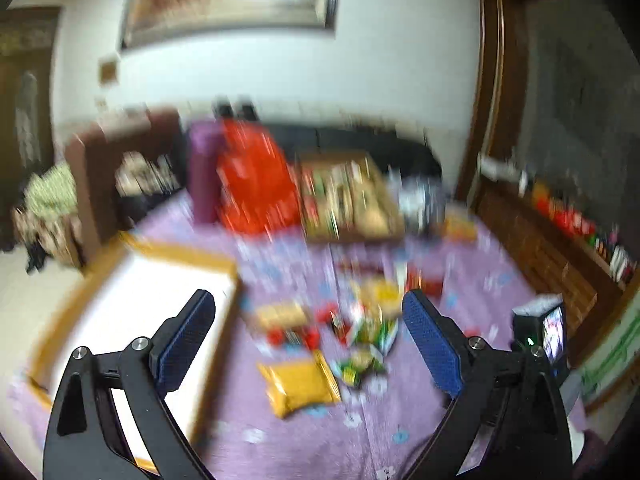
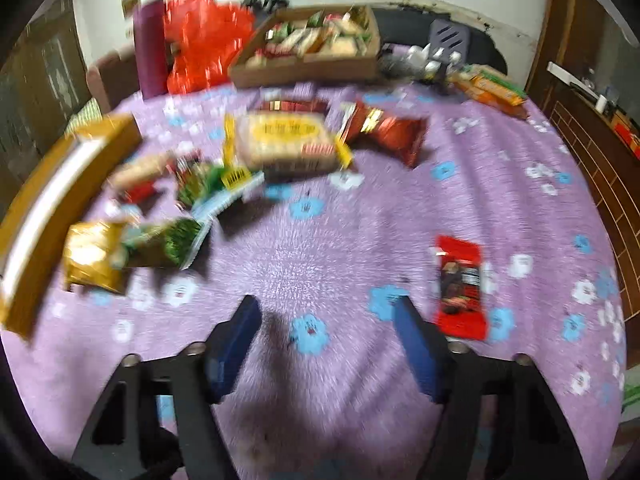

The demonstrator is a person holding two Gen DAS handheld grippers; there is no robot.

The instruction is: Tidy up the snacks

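Both views are blurred. Snack packets lie scattered on a purple flowered tablecloth. My right gripper is open just above the cloth, with nothing between its fingers. A red chocolate packet lies just to its right. Farther off are a yellow biscuit pack, a red-brown packet, a green packet and a gold packet. My left gripper is open and empty, raised above the pile, over a yellow packet and green packets.
A white tray with a yellow rim sits at the table's left. At the back stand a cardboard box filled with snacks, a red bag and a purple cylinder. Orange and green packs lie far right, near a wooden cabinet.
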